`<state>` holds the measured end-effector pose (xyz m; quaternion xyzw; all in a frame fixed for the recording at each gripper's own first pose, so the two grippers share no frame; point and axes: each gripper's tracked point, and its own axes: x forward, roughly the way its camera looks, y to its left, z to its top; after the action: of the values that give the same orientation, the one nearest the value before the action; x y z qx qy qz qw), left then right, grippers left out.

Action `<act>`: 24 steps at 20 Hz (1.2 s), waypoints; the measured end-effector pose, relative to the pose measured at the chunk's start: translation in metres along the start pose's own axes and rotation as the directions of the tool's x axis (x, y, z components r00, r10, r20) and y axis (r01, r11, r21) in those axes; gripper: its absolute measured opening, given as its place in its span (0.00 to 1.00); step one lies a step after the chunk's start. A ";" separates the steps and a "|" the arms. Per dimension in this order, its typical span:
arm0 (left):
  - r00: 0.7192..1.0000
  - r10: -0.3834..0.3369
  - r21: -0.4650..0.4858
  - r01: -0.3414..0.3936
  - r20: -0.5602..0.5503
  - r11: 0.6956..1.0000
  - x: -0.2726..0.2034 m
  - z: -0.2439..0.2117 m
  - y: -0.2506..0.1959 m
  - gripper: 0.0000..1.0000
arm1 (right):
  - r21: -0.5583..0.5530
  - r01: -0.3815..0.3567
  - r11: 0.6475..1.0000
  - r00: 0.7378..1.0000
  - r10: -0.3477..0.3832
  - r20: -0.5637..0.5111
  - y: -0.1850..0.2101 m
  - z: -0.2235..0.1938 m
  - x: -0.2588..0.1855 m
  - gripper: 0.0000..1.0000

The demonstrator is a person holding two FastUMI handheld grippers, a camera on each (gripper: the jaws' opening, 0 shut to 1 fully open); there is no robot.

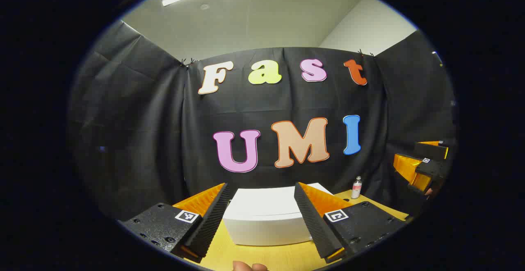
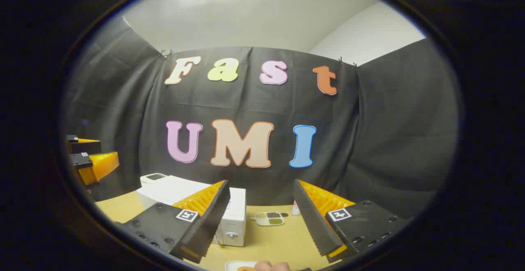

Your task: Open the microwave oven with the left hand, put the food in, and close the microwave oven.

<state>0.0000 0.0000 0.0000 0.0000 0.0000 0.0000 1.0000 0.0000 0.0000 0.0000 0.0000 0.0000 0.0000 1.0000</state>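
My left hand-held gripper (image 1: 262,217) hangs spread and empty, the white microwave (image 1: 266,217) straight ahead on the desk (image 1: 262,256). My right hand-held gripper (image 2: 262,217) is spread too, food plate (image 2: 240,266) just below.

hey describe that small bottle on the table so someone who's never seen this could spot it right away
Start at the white microwave on the yellow table, which is backed by black cloth. Look right of it, at the table's far edge: the small bottle stands upright there, clear with a white cap and reddish label, the tallest slim thing around.
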 end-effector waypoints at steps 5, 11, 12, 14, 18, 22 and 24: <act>1.000 0.010 0.023 -0.010 -0.005 1.000 0.002 -0.003 -0.001 0.94 | 0.012 -0.013 1.000 1.000 0.013 0.001 0.001 0.000 0.005 0.96; 1.000 0.019 0.027 -0.018 -0.012 0.999 0.002 -0.004 0.001 0.96 | 0.020 -0.025 1.000 1.000 0.025 0.003 0.005 0.001 0.007 0.96; 1.000 0.021 0.027 -0.021 -0.010 0.999 0.002 -0.003 0.001 0.94 | 0.020 -0.026 0.999 1.000 0.026 0.004 0.005 0.001 0.005 0.96; 1.000 0.024 0.028 -0.023 -0.007 0.999 0.000 -0.003 0.002 0.94 | 0.021 -0.030 0.999 1.000 0.030 0.003 0.005 0.001 0.002 0.96; 1.000 0.022 0.029 -0.022 -0.002 0.999 -0.003 -0.001 0.000 0.94 | 0.025 -0.030 0.999 1.000 0.029 0.008 0.005 0.005 -0.001 0.96; 1.000 0.014 0.020 -0.014 0.005 1.000 -0.005 0.000 -0.005 0.96 | 0.023 -0.031 0.999 0.999 0.030 0.012 0.003 0.008 -0.005 0.96; 1.000 0.014 0.020 -0.014 0.007 1.000 -0.007 -0.001 -0.006 0.94 | 0.025 -0.031 0.999 0.999 0.030 0.013 0.002 0.009 -0.008 0.96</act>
<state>-0.0066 -0.0064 -0.0007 0.0100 -0.0036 0.0068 0.9999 -0.0082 0.0021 0.0085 0.0124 -0.0061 0.0152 0.9998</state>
